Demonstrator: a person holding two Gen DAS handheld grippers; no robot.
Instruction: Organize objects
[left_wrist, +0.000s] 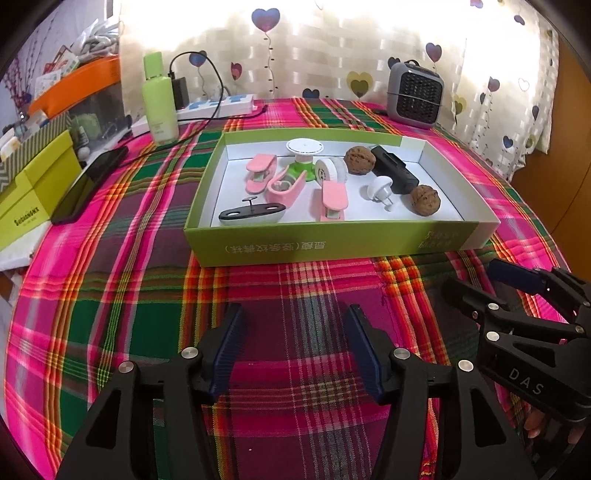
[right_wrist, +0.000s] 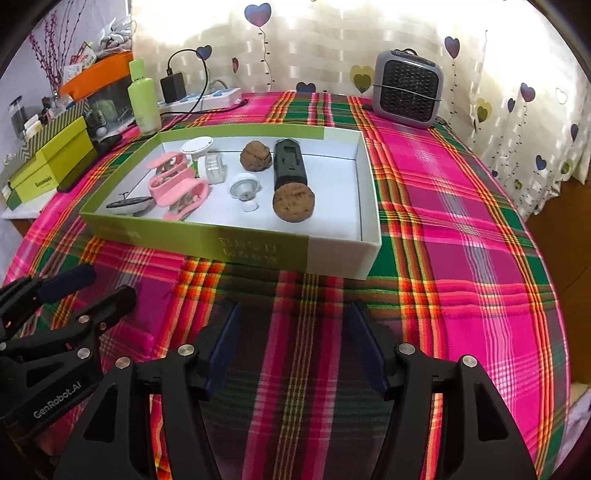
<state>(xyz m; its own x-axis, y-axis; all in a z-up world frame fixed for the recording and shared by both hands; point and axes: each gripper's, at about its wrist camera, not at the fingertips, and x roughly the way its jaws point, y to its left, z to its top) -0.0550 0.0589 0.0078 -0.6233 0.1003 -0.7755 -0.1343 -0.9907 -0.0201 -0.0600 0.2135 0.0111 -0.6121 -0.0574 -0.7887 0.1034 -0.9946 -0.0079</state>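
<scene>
Spread tongs (left_wrist: 293, 350) before green-walled box (left_wrist: 332, 243)

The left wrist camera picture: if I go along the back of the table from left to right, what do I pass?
Tall light-green plastic bottle → black charger block plugged into the white and blue power strip → grey square fan heater with a black grille.

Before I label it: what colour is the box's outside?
Lime green box, white at one end; right wrist view shows it best.
</scene>
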